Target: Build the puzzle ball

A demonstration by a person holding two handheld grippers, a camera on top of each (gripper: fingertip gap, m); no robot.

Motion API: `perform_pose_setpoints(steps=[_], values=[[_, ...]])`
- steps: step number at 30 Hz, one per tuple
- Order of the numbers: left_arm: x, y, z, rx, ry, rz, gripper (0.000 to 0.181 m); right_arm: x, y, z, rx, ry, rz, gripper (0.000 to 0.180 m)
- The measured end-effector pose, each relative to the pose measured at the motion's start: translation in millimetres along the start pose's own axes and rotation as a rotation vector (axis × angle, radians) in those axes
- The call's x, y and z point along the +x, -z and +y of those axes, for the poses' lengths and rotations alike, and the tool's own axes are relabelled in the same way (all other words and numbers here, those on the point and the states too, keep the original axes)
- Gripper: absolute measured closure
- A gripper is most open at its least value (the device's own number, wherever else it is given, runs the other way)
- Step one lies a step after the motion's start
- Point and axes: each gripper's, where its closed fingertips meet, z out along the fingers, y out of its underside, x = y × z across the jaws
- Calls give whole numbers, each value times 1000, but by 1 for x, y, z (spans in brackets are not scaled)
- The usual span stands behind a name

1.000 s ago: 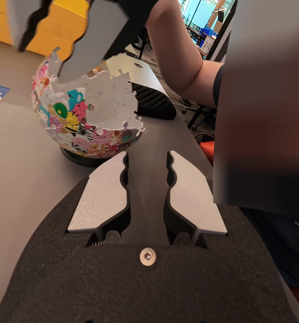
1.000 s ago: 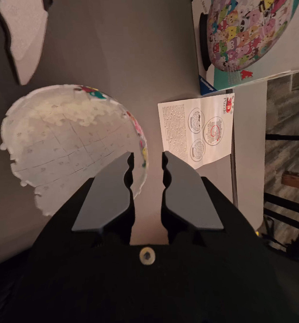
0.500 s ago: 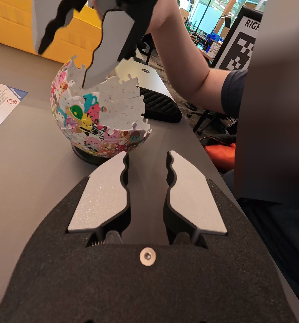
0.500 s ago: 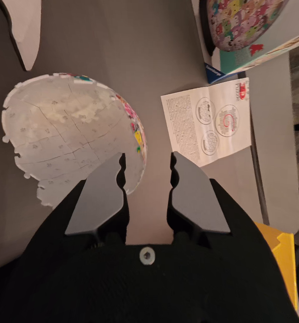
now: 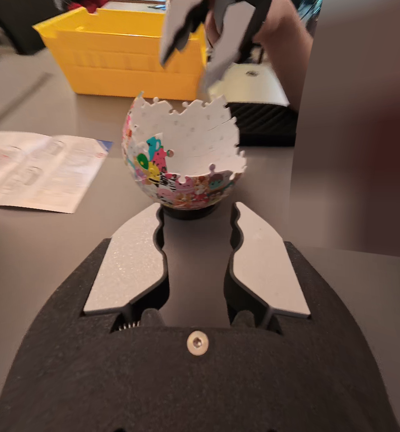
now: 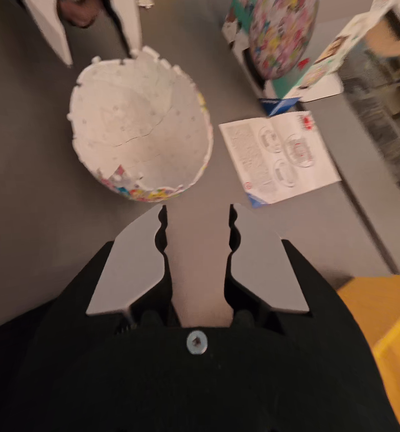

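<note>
The puzzle ball point(image 5: 189, 140) is a part-built open shell, colourful outside and white inside, standing on a black ring stand point(image 5: 187, 214) on the grey table. My left gripper point(image 5: 197, 207) is open and empty, low on the table just short of the stand. My right gripper point(image 5: 182, 77) hangs above the ball's far rim, open and empty. In the right wrist view I look down into the white shell point(image 6: 140, 131). There my right gripper point(image 6: 196, 208) is open just clear of the rim, and the left gripper point(image 6: 101, 58) is on the ball's far side. No loose piece shows.
A yellow bin point(image 5: 124, 58) stands behind the ball. A folded leaflet point(image 5: 35, 170) lies to its left. A black foam case with a white lid point(image 5: 259, 117) is at the right. The puzzle box point(image 6: 283, 42) stands beyond the leaflet point(image 6: 280, 156), near the table edge point(image 6: 369, 245). A person's arm point(image 5: 285, 35) is at upper right. Spacing between my two grippers at the tips: around 15 cm.
Both grippers opened wider. The left gripper swung so the ball sits centred ahead. The right gripper lifted off the ball's rim and pulled back, now clear of the shell.
</note>
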Motion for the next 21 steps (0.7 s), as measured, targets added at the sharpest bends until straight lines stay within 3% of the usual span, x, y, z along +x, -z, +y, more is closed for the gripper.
perform_pose_setpoints(steps=[6,21], values=[[-14,-13,10,-62,-137,-83,117,-31,-28,32,-71,61,-145,110],[-13,-29,9,-79,-205,-95,121,-51,-57,28,-84,63,-208,120]])
